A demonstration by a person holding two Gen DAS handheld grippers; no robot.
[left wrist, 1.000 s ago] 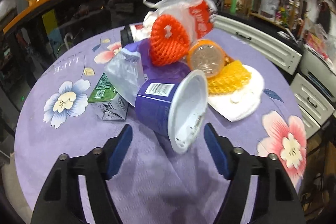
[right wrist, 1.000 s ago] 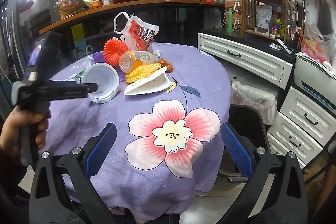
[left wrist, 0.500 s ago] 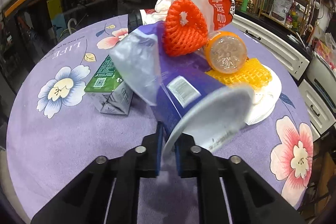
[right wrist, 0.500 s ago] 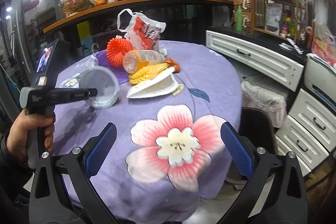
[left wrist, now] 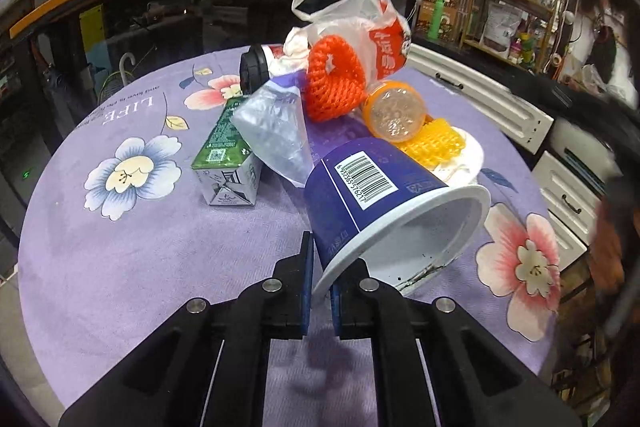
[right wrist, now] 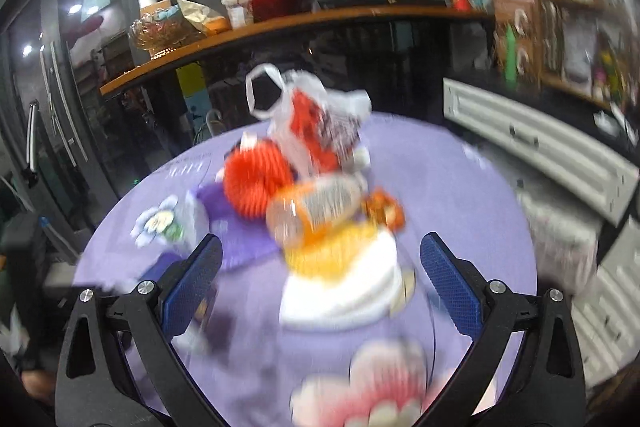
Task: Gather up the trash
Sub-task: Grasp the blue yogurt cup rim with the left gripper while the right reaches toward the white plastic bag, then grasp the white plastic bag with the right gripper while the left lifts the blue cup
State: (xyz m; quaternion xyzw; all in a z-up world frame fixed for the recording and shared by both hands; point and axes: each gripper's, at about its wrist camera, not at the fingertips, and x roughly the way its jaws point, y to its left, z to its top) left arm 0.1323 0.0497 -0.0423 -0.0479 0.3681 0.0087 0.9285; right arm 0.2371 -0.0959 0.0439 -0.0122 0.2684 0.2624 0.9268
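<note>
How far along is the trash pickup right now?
Nothing looks binned yet. In hand: the left gripper has its jaws shut on the rim of the blue paper cup with the barcode. Left on the purple floral tablecloth: green carton, orange foam net, orange-lidded jar, white plastic bag. The right gripper is open, empty.
</note>
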